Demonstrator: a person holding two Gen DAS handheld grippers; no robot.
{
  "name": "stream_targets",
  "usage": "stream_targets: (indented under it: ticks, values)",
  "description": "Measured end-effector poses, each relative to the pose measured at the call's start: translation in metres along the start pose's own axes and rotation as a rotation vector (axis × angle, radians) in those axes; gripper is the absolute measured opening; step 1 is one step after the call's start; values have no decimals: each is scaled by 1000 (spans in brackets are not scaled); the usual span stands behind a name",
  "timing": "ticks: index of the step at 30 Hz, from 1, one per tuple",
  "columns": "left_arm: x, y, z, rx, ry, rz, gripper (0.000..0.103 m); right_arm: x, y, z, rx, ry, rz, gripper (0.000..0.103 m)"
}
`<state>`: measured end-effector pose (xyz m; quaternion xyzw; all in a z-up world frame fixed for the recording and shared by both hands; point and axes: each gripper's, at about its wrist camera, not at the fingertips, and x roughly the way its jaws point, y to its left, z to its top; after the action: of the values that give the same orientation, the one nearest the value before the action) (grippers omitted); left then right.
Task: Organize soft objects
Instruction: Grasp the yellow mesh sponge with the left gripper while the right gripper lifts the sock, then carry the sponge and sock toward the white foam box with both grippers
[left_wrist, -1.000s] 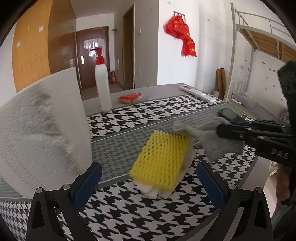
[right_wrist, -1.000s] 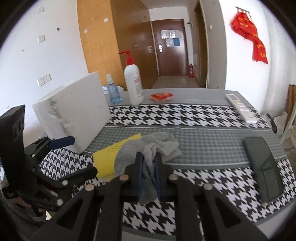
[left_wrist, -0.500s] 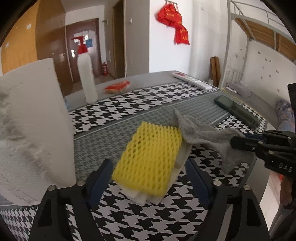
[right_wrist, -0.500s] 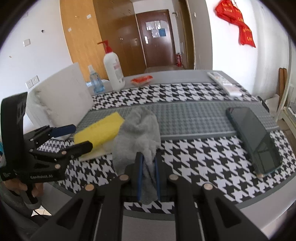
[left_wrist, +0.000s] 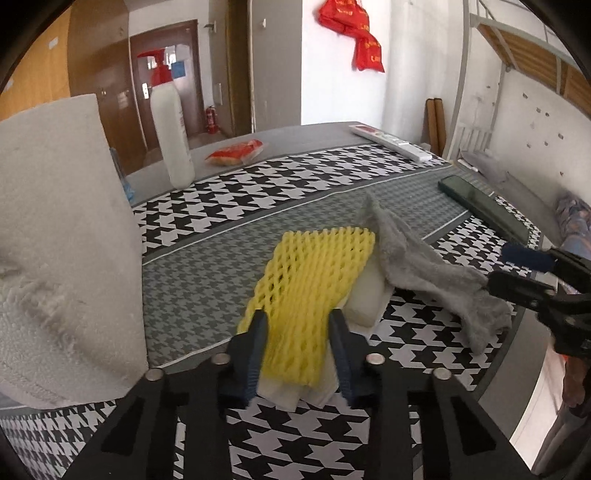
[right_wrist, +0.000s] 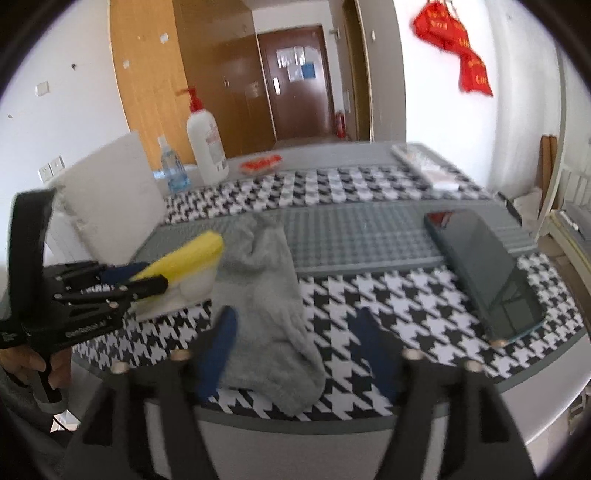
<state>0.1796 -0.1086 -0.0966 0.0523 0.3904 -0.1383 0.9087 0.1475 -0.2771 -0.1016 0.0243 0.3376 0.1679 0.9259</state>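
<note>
A yellow foam net (left_wrist: 310, 284) lies on top of white foam pieces (left_wrist: 365, 299) on the houndstooth tablecloth. My left gripper (left_wrist: 297, 350) is shut on the near end of the yellow net and the white pieces under it; it also shows in the right wrist view (right_wrist: 147, 277). A grey sock (right_wrist: 269, 295) lies stretched from beside the foam to the table's near edge, and shows in the left wrist view (left_wrist: 428, 266). My right gripper (right_wrist: 295, 354) is open, its fingers either side of the sock's near end, not holding it.
A big white foam block (left_wrist: 55, 229) stands at the left. A pump bottle (left_wrist: 171, 140), a small blue bottle (right_wrist: 173, 170), a red packet (left_wrist: 236, 151) and a remote (left_wrist: 391, 142) are at the back. A dark phone (right_wrist: 484, 280) lies at the right, near the table edge (right_wrist: 369, 417).
My left gripper moved forward and shut on the yellow net and foam. My right gripper pulled the sock toward the near edge, then opened and let it go.
</note>
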Motion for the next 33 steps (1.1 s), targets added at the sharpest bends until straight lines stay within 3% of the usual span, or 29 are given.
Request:
stream_targets:
  ticks: [5,10,24,26,28,33]
  values:
    - [-4,3,0,-8,-14,-4,14,10,8,4,-29,13,18,74]
    - [-13,8,1,-21,-49,1,14,25,14,9,-38,37,30,74]
    - [-38,15,0,-34,-121,-13,14,54,33,10,-112,113,-36,74]
    - [-40,16,0,-36,-125,-15,14,57,37,10,-127,127,-35,68]
    - [-42,17,-1,-38,-130,-16,14,61,38,10,-128,146,-30,54]
    - [-47,21,-4,-36,-139,-17,14,64,40,9,-133,158,-60,49]
